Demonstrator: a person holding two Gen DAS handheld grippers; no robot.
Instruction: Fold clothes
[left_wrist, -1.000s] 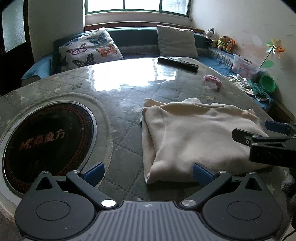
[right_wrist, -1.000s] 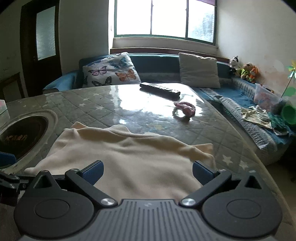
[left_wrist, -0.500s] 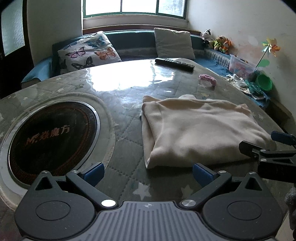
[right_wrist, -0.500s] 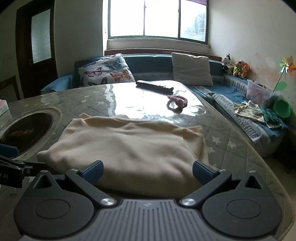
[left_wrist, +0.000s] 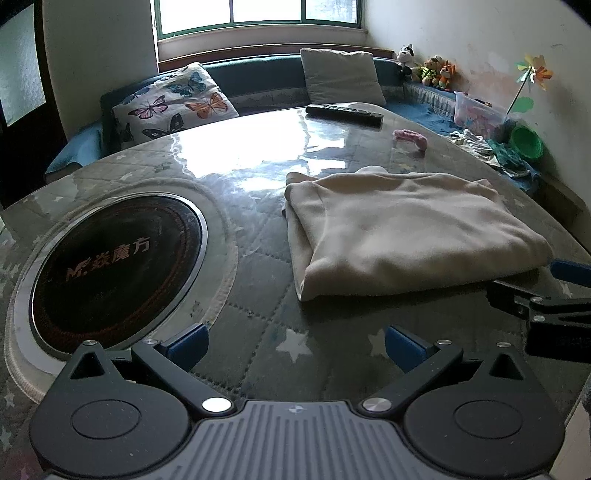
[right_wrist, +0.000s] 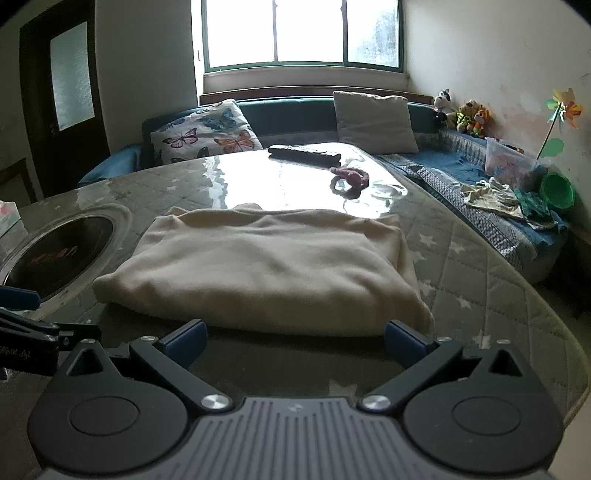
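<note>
A cream garment (left_wrist: 402, 229) lies folded into a thick rectangle on the quilted table top; it also shows in the right wrist view (right_wrist: 266, 266). My left gripper (left_wrist: 295, 345) is open and empty, hanging over bare table short of the garment's near left corner. My right gripper (right_wrist: 295, 339) is open and empty, just short of the garment's near edge. The right gripper's fingers (left_wrist: 532, 295) enter the left wrist view from the right. The left gripper's fingers (right_wrist: 33, 325) enter the right wrist view from the left.
A round dark induction hob (left_wrist: 110, 266) is set in the table (left_wrist: 258, 306) left of the garment. A black remote (left_wrist: 343, 110) and a pink cloth item (left_wrist: 412, 138) lie at the far side. A sofa with cushions (right_wrist: 207, 131) runs behind.
Both grippers have drawn back toward the near table edge, away from the folded garment. The garment has stayed in place.
</note>
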